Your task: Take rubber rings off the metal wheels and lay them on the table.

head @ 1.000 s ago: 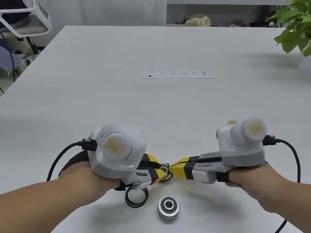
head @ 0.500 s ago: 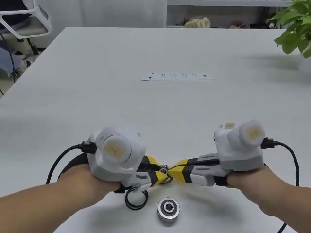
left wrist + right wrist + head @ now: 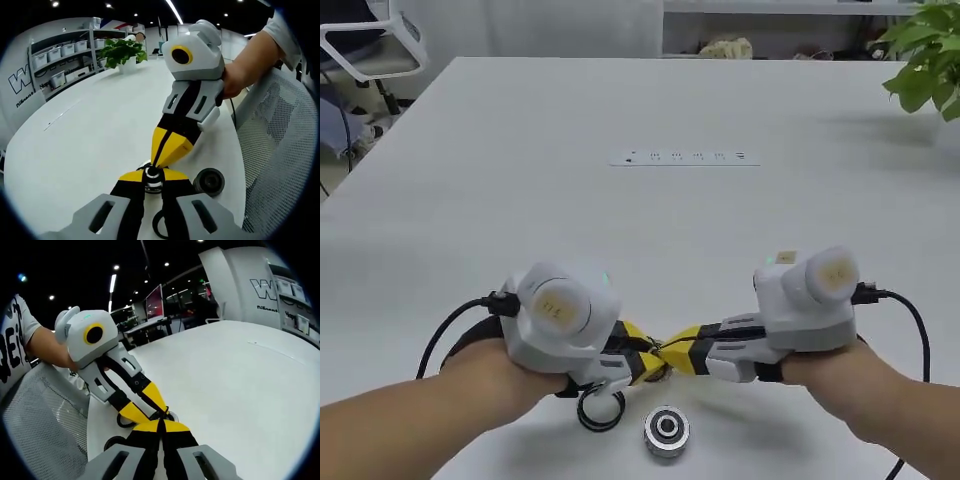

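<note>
**A:** Where is the wheel being worked on?

**B:** Between the two tips, close in front of the person. The left claw (image 3: 642, 366) has its yellow jaws clamped on the small metal wheel with a black rubber ring round it (image 3: 152, 178), just above the white tabletop (image 3: 520, 180). The right claw (image 3: 160, 426) meets it head-on from the other side. Its jaws are drawn together to a point that touches the wheel's rim. Whether any rubber is pinched between them cannot be told.

**A:** So which way would the pull go?

**B:** Probably along the line of the two claws, which lie nose to nose across the person's front. The ring would come off toward the right claw while the left one anchors the wheel. Both claws are equally near it. The direction of the wheel's axle is too small to read.

**A:** And the count?

**B:** There are two claws and two wheels. Nearest the person, a bare silver metal wheel (image 3: 666, 428) lies flat on the tabletop. Just to its left lies one loose black rubber ring (image 3: 600, 408), partly under the left claw. Beyond them is the held wheel, so one ring looks done and one remains. Well beyond lies one white power strip (image 3: 683, 156), and one green leafy plant (image 3: 925, 50) stands at the far right corner.
</note>
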Demonstrator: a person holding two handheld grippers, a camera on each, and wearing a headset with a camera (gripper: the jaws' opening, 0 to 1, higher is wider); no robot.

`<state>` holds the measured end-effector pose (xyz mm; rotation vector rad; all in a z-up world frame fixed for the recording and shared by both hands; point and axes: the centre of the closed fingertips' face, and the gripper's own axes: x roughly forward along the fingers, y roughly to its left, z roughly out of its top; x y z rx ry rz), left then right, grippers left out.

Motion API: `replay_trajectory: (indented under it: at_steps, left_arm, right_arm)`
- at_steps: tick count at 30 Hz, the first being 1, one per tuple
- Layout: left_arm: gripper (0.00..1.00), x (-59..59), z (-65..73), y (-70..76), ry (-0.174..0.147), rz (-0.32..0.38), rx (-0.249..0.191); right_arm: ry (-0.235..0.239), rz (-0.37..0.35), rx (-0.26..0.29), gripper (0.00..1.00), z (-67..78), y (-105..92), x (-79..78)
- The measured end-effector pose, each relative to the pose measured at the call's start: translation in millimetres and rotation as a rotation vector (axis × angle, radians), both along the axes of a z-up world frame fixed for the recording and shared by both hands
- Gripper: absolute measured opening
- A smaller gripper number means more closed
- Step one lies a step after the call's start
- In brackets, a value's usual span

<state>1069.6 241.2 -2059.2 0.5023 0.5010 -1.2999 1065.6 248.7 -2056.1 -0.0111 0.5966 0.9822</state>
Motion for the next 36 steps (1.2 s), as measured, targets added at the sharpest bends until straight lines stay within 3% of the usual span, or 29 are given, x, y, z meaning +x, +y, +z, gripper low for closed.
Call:
replay_trajectory:
  at_steps: [16,18,20,36]
  left_arm:
    - [0.08,0.8,0.9,-0.5,0.008,-0.002,-0.013]
    - [0.09,0.8,1.5,-0.6,-0.016,-0.017,-0.004]
    - [0.09,0.3,1.6,-0.6,-0.017,-0.023,-0.001]
    - [0.24,-11.9,13.3,3.9,-0.013,-0.061,-0.019]
  right_arm:
    - [0.028,-0.038,0.035,0.00,-0.1,-5.7,3.3]
    - [0.028,-0.038,0.037,0.00,0.4,-5.7,3.5]
    - [0.027,-0.040,0.040,0.00,1.5,-6.0,3.7]
    - [0.028,-0.050,0.076,0.00,11.3,-6.7,3.2]
